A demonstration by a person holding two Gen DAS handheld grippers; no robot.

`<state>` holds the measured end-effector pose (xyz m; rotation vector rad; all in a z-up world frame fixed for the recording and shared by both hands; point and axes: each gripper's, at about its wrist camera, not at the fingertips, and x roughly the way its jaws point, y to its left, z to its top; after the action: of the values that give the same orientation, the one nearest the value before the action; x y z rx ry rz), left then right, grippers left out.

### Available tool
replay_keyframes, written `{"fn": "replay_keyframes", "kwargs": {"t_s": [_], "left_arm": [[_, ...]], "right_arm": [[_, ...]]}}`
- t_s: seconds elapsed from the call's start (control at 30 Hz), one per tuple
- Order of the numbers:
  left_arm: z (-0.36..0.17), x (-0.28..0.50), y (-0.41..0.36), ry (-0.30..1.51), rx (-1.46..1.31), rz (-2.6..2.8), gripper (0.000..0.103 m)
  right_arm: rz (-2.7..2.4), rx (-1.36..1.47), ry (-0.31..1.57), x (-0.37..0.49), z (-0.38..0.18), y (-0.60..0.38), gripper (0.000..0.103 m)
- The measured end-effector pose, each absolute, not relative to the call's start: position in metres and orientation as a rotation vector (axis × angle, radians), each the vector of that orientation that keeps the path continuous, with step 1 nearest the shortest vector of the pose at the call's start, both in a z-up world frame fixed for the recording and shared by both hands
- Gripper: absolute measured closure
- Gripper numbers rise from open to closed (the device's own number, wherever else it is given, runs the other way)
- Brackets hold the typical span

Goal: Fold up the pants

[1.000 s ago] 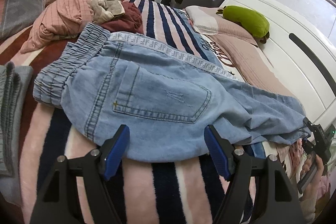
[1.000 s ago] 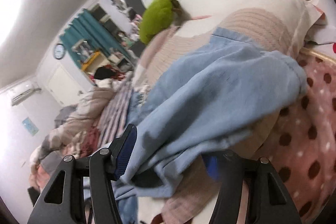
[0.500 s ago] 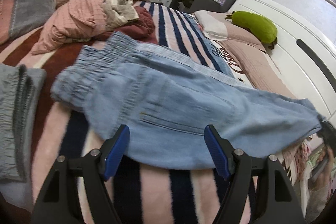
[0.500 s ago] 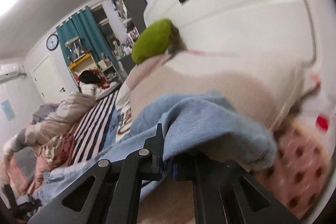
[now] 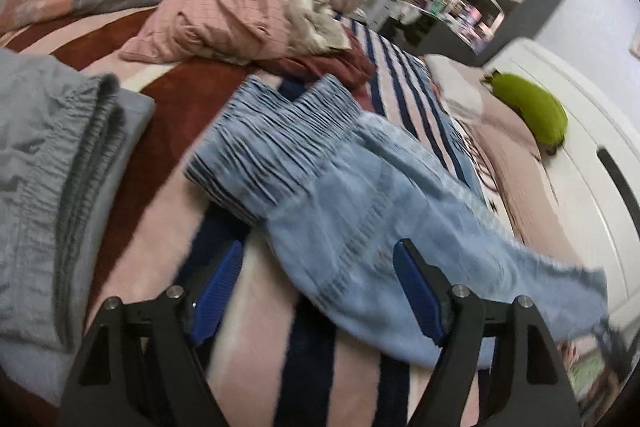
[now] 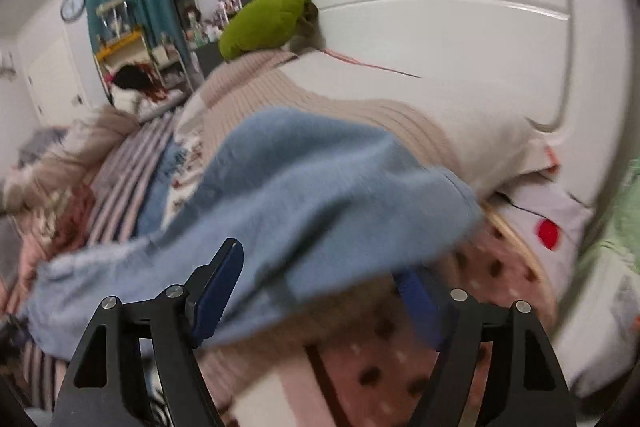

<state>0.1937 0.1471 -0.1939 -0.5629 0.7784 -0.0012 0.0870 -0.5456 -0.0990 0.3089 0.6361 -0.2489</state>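
So far the light blue pants point(image 5: 360, 211) look folded once lengthwise, leg upon leg, and lie stretched across the striped bed point(image 5: 248, 359), waistband toward the heap of pink laundry point(image 5: 224, 19), cuffs up on the beige pillow point(image 6: 360, 115). Both grippers are spread and grip nothing: the left gripper point(image 5: 316, 291) hovers near the seat, the right gripper point(image 6: 316, 287) over the cuff end. By my reckoning the crosswise folds are not yet done.
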Motion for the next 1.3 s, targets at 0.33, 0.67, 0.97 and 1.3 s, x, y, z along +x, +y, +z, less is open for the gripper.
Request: {"fn": "replay_keyframes", "kwargs": {"t_s": [0.33, 0.67, 0.97, 1.3], "left_arm": [[-0.157, 0.216, 0.162, 0.688, -0.400, 0.059, 0.028], [-0.175, 0.307, 0.158, 0.888, -0.166, -0.114, 0.029], [-0.196, 0.337, 0.151, 0.946, -0.135, -0.187, 0.051], [-0.181, 0.283, 0.167, 0.877, -0.105, -0.061, 0.079]], "right_arm": [[-0.125, 0.231, 0.691, 0.049, -0.078, -0.481, 0.030], [0.310, 0.214, 0.687, 0.124, -0.077, -0.401, 0.030], [0.452, 0.120, 0.742, 0.183, -0.100, -0.350, 0.030], [0.479, 0.183, 0.757, 0.197, -0.109, -0.345, 0.030]]}}
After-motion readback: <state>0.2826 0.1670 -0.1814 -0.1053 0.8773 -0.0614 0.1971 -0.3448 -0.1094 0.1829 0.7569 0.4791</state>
